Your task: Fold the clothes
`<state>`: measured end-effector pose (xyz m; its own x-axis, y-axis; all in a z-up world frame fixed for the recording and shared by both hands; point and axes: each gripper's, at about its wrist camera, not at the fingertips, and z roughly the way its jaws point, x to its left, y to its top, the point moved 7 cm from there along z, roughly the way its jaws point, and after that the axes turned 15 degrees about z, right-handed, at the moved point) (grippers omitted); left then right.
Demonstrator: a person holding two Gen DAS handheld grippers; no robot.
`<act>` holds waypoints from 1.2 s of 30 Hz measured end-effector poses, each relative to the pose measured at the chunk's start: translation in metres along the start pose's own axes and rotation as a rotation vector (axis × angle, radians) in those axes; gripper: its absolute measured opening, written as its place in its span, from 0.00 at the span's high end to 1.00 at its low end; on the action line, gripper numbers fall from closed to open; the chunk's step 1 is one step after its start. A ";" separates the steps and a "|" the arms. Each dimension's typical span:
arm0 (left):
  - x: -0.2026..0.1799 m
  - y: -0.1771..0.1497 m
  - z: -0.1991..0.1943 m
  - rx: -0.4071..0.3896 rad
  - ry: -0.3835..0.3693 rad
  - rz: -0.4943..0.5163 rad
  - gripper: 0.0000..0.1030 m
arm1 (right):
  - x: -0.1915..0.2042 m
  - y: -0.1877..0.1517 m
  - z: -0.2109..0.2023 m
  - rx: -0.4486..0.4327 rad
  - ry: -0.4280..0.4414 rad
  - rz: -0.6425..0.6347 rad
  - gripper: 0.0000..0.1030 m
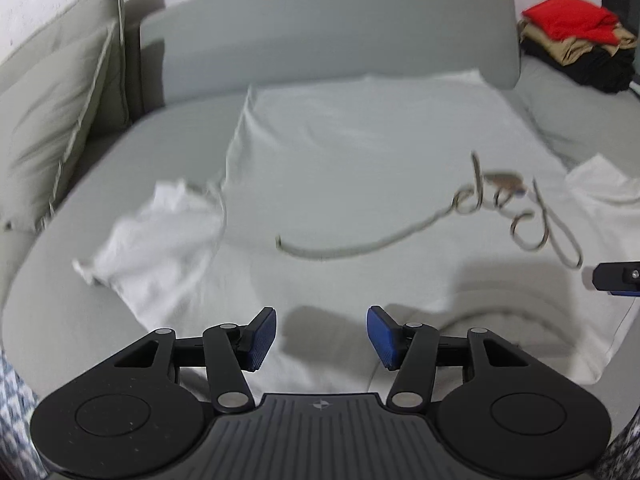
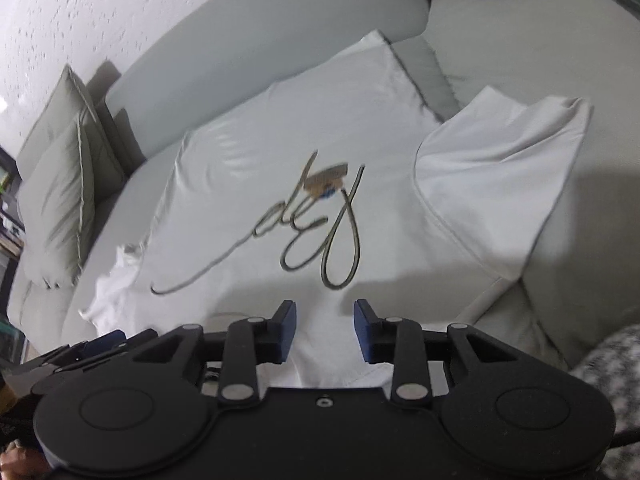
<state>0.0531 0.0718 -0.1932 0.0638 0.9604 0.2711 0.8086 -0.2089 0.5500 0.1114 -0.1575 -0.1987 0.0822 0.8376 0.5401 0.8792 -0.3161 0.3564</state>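
A white T-shirt (image 1: 340, 168) lies spread flat, front up, on the grey sofa seat (image 1: 52, 280), its collar end nearest the cameras and its hem toward the backrest (image 1: 320, 32). A looping script print (image 2: 316, 232) runs across the chest. One sleeve (image 1: 160, 236) lies crumpled toward the cushions (image 1: 60, 112); the other sleeve (image 2: 504, 176) is spread out flat on the opposite side. The left gripper (image 1: 322, 338) hovers over the collar end with its blue-padded jaws spread, nothing between them. The right gripper (image 2: 325, 330) hangs just beside it over the same end, jaws likewise apart and empty. At the far end of the seat sits a stack of folded clothes (image 1: 576, 40), red on top, tan and black beneath
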 end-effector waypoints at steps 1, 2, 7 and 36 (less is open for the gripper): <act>-0.001 -0.005 -0.002 -0.011 0.010 0.002 0.49 | -0.002 -0.005 0.004 0.009 -0.014 -0.018 0.70; -0.001 -0.009 -0.006 -0.017 0.018 0.008 0.49 | -0.004 -0.011 0.009 0.018 -0.028 -0.035 0.70; -0.004 -0.025 -0.030 -0.024 -0.034 0.009 0.51 | -0.001 -0.047 -0.016 0.018 -0.068 -0.245 0.70; 0.010 -0.004 0.003 -0.055 -0.047 -0.017 0.42 | -0.139 0.134 -0.046 -0.371 -0.116 0.224 0.66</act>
<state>0.0518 0.0827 -0.1948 0.0783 0.9713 0.2246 0.7763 -0.2007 0.5976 0.1961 -0.3370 -0.1909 0.3222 0.7681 0.5533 0.6076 -0.6160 0.5013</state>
